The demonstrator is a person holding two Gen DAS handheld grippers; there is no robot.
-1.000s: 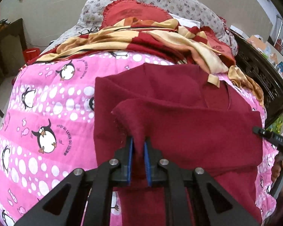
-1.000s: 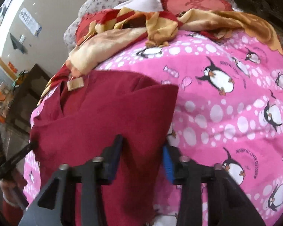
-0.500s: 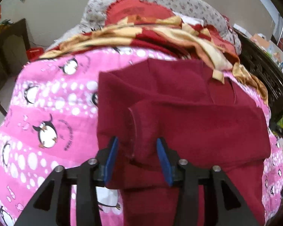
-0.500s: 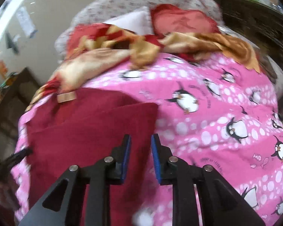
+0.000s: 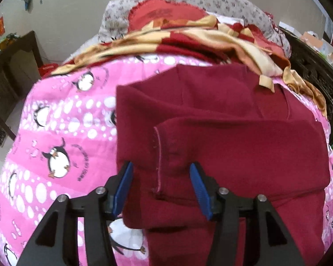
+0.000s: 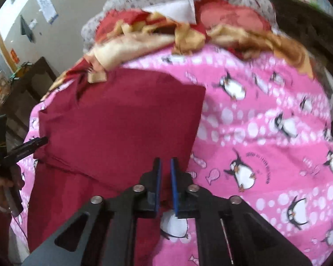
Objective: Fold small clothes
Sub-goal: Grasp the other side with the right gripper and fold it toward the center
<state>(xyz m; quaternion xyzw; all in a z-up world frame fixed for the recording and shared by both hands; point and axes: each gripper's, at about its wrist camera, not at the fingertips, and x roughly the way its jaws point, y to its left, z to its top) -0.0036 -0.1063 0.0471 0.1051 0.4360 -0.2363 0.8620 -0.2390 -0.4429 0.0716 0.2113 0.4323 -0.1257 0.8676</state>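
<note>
A maroon shirt (image 5: 233, 144) lies on the pink penguin quilt (image 5: 55, 133), with one side folded over its body. Its sleeve cuff (image 5: 166, 155) rests flat on the shirt, between the blue pads of my left gripper (image 5: 160, 165). Those jaws are opening and stand wide apart, touching nothing. In the right wrist view the shirt (image 6: 122, 122) fills the left half. My right gripper (image 6: 165, 163) hovers over its lower right edge. Its jaws are closing to a thin slit, and no cloth is pinched between them. The left gripper (image 6: 33, 144) shows at the far left, held by a hand (image 6: 4, 186).
A rumpled red and gold blanket (image 5: 188, 42) and a red pillow (image 5: 166, 15) are piled at the head of the bed. Dark wooden furniture (image 5: 11, 66) stands to the left, and a dark carved frame (image 5: 317, 77) runs along the right. Bare quilt (image 6: 266, 133) spreads right of the shirt.
My left gripper let go of the sleeve and opened wide; the sleeve now lies flat on the shirt. My right gripper drew its jaws together and shifted toward the shirt's right edge.
</note>
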